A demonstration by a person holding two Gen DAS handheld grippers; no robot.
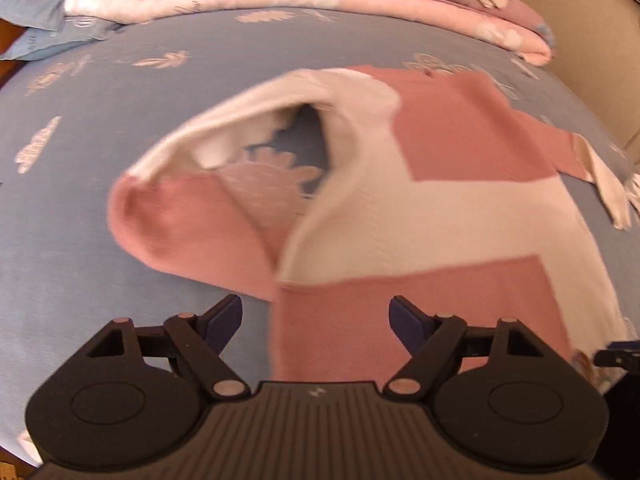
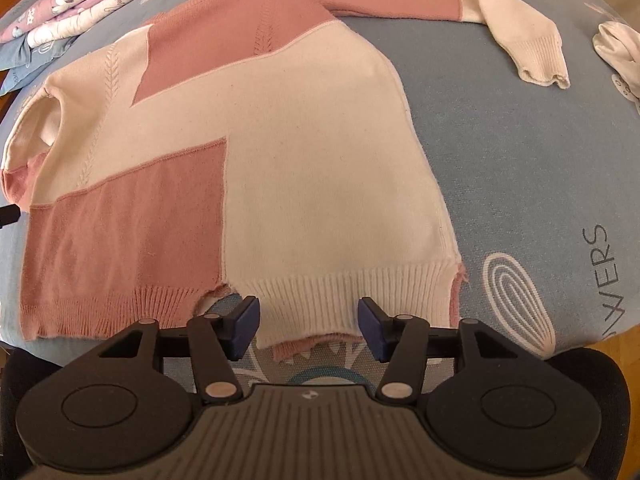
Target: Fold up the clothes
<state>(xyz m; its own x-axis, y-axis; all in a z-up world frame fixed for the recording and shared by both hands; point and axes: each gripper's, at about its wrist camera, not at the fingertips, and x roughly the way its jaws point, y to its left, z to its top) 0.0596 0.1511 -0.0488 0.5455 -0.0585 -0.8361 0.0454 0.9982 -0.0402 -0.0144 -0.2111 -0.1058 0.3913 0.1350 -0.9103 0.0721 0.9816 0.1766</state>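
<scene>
The right gripper (image 2: 308,322), jaws apart and empty, hovers at the ribbed hem of the pink-and-cream patchwork knit sweater (image 2: 280,152), which lies spread flat on the blue floral bedsheet (image 2: 520,184), its length running away toward the collar. The left gripper (image 1: 316,318), also parted and empty, sits nearer the bent near sleeve (image 1: 192,208); the far sleeve (image 2: 500,20) stretches sideways.

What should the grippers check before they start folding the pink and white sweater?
1. Left gripper open, holding nothing: ok.
2. Right gripper open, holding nothing: ok.
3. Sweater body lying flat on the bed: ok.
4. Far sleeve stretched out flat: ok.
5. Near sleeve flat: not ok, it looks lifted and curled.
6. Hem within reach of the right gripper: ok, it lies between the fingers.
</scene>
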